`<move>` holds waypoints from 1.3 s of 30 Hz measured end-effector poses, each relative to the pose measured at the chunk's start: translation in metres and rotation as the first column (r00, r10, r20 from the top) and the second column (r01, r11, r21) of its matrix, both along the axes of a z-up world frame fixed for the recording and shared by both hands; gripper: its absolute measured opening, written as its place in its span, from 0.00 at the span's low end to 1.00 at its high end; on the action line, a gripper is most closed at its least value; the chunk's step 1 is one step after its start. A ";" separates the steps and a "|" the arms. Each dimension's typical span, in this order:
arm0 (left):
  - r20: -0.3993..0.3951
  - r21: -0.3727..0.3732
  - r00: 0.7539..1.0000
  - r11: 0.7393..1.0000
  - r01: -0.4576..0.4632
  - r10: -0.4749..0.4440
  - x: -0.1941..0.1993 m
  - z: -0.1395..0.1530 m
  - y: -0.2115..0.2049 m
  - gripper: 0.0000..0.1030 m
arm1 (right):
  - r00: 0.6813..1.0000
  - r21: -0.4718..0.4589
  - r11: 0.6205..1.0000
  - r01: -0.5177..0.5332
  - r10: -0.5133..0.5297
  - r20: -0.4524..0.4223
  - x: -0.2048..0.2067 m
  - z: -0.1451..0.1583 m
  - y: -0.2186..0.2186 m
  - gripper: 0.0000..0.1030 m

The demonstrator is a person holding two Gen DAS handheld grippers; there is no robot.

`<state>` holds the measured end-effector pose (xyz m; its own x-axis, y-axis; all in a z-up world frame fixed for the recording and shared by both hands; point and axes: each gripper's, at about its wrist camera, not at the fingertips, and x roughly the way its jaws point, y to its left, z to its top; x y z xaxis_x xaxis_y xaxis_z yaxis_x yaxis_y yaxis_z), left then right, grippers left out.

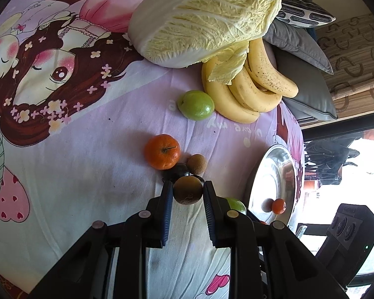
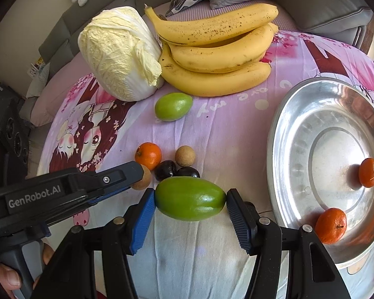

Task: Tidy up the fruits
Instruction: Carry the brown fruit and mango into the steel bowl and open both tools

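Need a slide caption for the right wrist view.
Right gripper clamps a green fruit lengthwise beside a metal plate holding two tangerines.

On the bed [image 2: 236,129], the cabbage [image 2: 119,52] lies at the back with the bananas [image 2: 217,49] touching its right side, and one guava [image 2: 173,106] sits just before them. Nearer, a tangerine [image 2: 148,155], a longan [image 2: 185,156] and two plums [image 2: 165,170] cluster together. The metal plate [image 2: 286,124] lies to the right, holding two tangerines [image 2: 369,172].

bare cloth [image 2: 224,134] before plate [image 2: 281,114], cabbage [image 2: 119,52] behind
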<state>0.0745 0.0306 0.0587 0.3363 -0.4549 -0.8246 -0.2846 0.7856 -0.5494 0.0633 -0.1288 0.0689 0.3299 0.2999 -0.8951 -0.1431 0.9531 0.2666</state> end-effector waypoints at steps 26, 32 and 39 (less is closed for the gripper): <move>0.114 0.119 0.982 0.983 0.138 -0.152 0.026 0.034 -0.075 0.25 | 0.972 -0.007 0.972 0.233 -0.233 0.041 0.008 0.020 -0.097 0.60; 0.110 0.139 0.962 0.962 0.235 -0.251 0.038 0.031 -0.119 0.25 | 0.944 -0.026 0.944 0.328 -0.328 0.027 0.009 0.017 -0.136 0.60; 0.079 0.155 0.938 0.934 0.323 -0.337 0.045 0.021 -0.161 0.25 | 0.918 -0.037 0.918 0.395 -0.396 0.002 0.006 0.012 -0.165 0.60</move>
